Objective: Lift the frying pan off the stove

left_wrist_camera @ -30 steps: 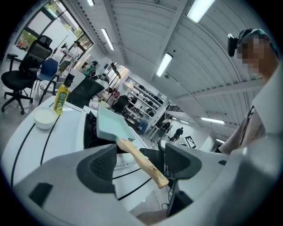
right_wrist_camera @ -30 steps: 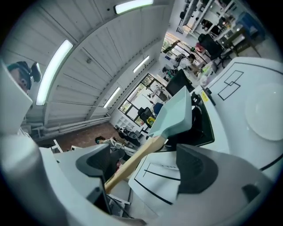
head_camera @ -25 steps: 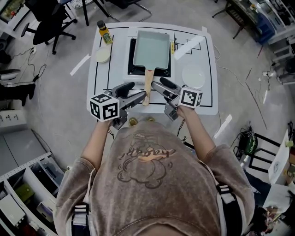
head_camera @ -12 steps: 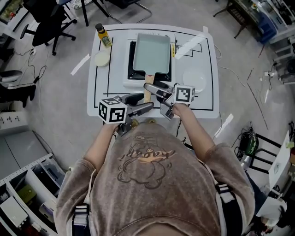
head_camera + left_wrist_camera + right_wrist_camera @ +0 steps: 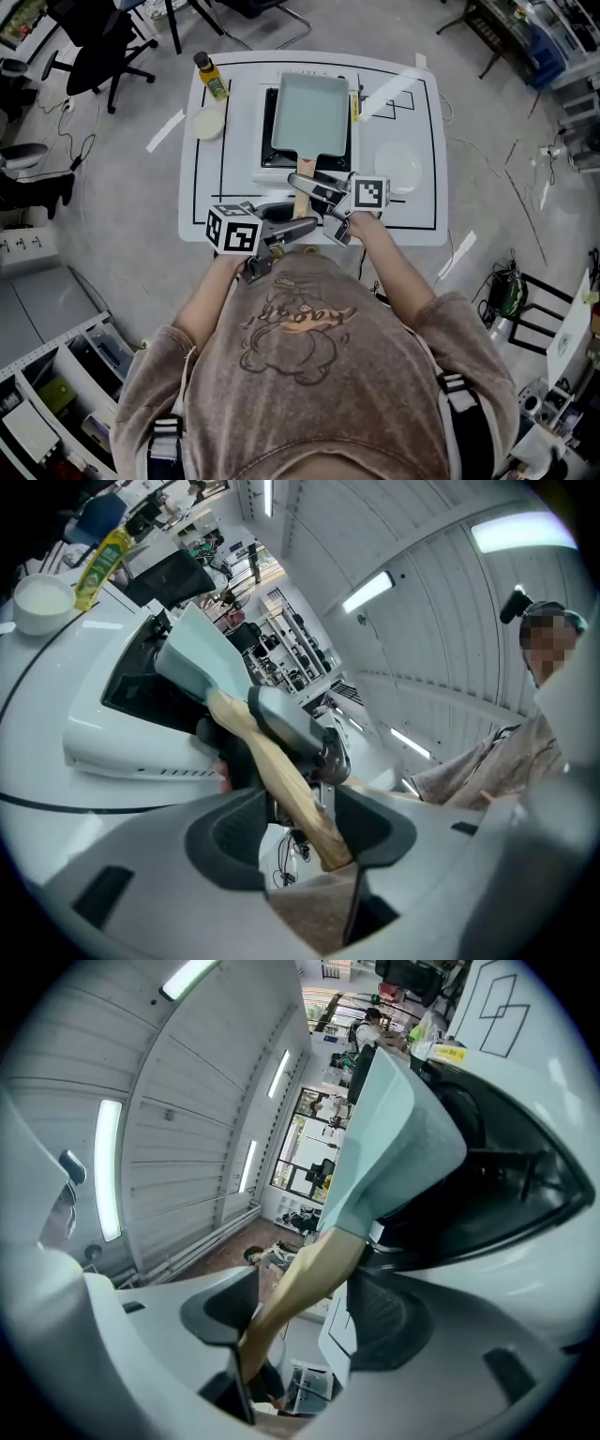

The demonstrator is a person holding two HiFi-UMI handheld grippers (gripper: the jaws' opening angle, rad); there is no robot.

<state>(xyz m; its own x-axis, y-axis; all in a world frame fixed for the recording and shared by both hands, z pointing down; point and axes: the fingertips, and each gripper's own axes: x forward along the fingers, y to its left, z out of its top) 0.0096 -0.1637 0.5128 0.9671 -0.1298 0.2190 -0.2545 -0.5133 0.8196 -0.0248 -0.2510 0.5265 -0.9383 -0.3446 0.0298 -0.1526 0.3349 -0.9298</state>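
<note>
Left claw (image 5: 300,827) and right claw (image 5: 300,1312) closing from opposite sides on frying pan (image 5: 309,114) wooden handle (image 5: 281,771), not yet clamped, probably to share the lift.

The left claw (image 5: 304,221) and the right claw (image 5: 302,186) have drawn in from either side of the frying pan (image 5: 310,114) handle (image 5: 301,201). The left now straddles its free end and the right its middle, both with jaws closing.

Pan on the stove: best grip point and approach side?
Take the wooden handle, coming in from the near edge of the table. It sticks out past the stove toward that edge and is slim enough to close on, while the pan body is wide and flat.
</note>
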